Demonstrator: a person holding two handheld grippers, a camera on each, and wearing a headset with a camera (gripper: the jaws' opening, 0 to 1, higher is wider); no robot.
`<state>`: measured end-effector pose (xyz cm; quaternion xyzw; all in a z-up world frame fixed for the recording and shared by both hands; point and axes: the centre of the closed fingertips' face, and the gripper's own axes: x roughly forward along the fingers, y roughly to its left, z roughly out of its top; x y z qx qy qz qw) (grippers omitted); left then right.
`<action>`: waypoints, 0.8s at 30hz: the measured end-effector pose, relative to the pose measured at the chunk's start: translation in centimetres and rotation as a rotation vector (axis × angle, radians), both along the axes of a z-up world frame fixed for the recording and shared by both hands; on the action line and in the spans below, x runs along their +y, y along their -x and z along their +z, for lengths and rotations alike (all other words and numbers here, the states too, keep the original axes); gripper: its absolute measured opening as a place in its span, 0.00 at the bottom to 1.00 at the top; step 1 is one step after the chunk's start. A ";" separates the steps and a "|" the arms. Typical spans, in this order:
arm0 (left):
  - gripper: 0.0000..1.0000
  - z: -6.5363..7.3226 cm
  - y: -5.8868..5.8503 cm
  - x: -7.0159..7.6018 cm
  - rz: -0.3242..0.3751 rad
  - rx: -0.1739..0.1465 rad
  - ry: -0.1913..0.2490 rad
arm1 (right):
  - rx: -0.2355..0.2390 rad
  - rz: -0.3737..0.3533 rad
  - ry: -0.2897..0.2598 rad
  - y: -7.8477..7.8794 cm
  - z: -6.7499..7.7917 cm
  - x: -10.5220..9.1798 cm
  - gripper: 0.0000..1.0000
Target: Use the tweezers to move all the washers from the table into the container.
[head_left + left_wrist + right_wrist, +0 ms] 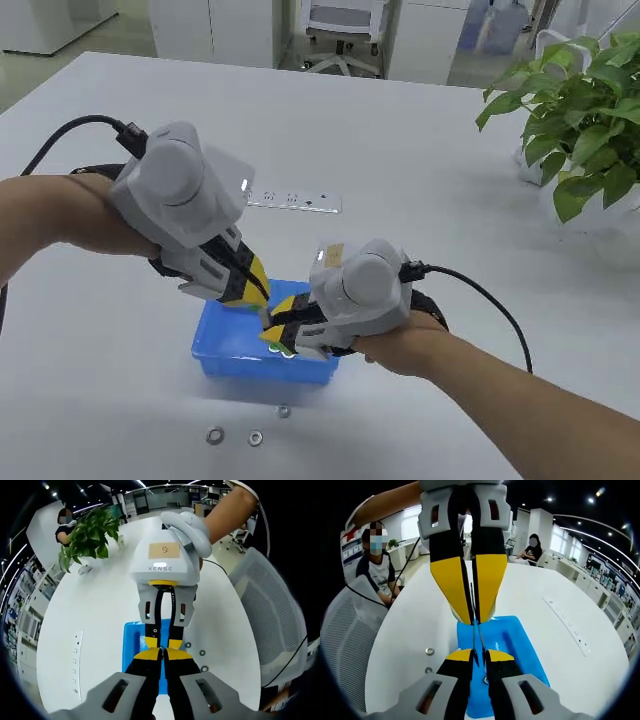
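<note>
Nearest me, three washers [255, 438] lie loose on the table [90, 400], just in front of the blue container [260, 366]. I judge none of these is picked up yet.

Over the container, my right gripper [277, 336] and left gripper [256, 290] meet tip to tip. The right gripper view shows the thin tweezers [476, 635] running between both sets of jaws. Each pair is pressed together on them, the right low on the shaft, the left higher up.

I read this as steadying or re-seating the tool. Holding it above the container means a slip would land inside it, not among the washers. A small ring in the container under my right jaws may be a washer, though I cannot be sure.

Further back lie a power strip [293, 200] and a plant [585, 110], well clear of the work.
</note>
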<state>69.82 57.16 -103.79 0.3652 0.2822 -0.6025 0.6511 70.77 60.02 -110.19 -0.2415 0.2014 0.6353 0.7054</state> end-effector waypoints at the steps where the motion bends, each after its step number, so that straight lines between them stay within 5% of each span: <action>1: 0.06 0.2 0.2 0.0 -0.003 -0.003 -0.002 | -0.001 0.001 -0.001 0.1 0.1 0.0 0.11; 12: 0.06 1.3 1.5 0.1 -0.005 -0.009 -0.008 | -0.018 0.003 -0.019 1.5 1.3 0.1 0.12; 24: 0.06 0.8 3.6 -0.3 -0.020 0.001 -0.029 | -0.017 0.009 -0.020 3.5 0.9 -0.2 0.12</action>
